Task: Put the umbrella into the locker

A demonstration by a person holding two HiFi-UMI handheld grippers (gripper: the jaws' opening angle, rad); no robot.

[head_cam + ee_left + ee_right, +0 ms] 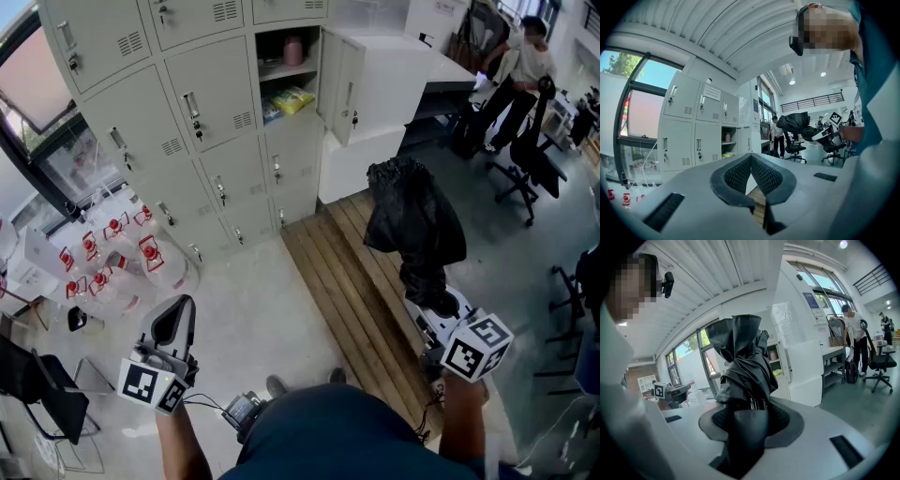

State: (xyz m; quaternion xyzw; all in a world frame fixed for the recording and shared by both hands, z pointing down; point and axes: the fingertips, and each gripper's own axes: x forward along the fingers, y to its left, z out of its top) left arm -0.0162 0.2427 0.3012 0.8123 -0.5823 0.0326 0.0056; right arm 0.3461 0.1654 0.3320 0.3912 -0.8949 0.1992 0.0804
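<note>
Room: workshop-office with a pale concrete floor [253, 309] and a strip of wooden boards [342, 281] that runs up to a bank of grey lockers [187, 112].
Right gripper [751, 423]: clamped on the handle of a folded black umbrella [412, 230], canopy bunched above the jaws.
Umbrella position: over the boards, well apart from the open locker [289, 70].
Left gripper [751, 159]: jaws pressed together, empty.
Locker: door [336, 89] swung out at its right.
Around: packed water bottles [112, 253] along the floor's left edge; person [520, 70] and office chairs [530, 159] at far right.
</note>
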